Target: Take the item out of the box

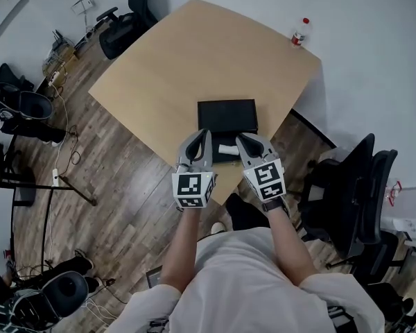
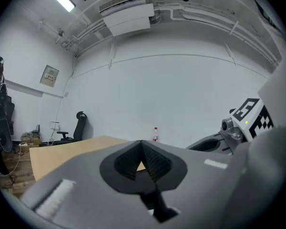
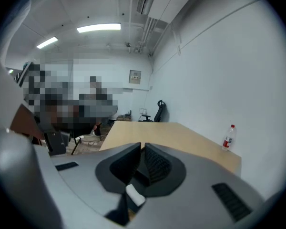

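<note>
A black box (image 1: 227, 115) lies flat near the front edge of the light wooden table (image 1: 159, 75). Just in front of it a white item (image 1: 229, 149) rests on a dark part of the box, between my two grippers. My left gripper (image 1: 202, 136) is beside the item on its left, with its jaws shut and nothing seen between them. My right gripper (image 1: 241, 138) is on the item's right, also shut. In the right gripper view the white item (image 3: 135, 195) shows low beneath the closed jaws. The left gripper (image 2: 142, 143) points across the table toward the far wall.
A water bottle (image 1: 300, 32) with a red label stands at the table's far right corner, also seen as the bottle (image 3: 227, 137). A black office chair (image 1: 353, 193) sits to my right, another chair (image 1: 121, 26) beyond the far left corner. Cables and bags lie on the floor at left.
</note>
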Demonstrator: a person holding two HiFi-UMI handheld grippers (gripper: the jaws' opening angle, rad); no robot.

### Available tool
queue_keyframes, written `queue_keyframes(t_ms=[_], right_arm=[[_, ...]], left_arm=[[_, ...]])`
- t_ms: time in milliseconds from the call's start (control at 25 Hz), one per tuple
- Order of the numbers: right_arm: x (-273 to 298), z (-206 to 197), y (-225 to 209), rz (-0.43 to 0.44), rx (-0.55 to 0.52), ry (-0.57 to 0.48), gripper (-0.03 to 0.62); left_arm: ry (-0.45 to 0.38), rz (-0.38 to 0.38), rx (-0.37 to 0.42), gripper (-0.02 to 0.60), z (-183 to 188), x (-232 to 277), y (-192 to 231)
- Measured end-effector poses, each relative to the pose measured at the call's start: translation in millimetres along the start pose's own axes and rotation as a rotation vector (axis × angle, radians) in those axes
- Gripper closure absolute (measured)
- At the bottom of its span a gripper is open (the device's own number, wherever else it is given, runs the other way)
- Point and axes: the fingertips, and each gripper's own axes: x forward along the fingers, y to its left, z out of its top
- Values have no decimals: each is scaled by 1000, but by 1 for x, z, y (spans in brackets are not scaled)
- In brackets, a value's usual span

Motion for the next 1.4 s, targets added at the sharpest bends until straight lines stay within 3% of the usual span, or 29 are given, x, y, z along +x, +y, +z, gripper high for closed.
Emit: queue_keyframes(t_ms=[640,1160,1400], right_arm=[[59,-79,10,135,-44,283,379],[91,-166,19,220,101,519,327],[104,-191,23,274,94,586,327]], left_arm=[[94,53,-48,575,-45,30,40],[148,65,-66,575,-71,48,56],[172,75,-71,575,-82,54,62]])
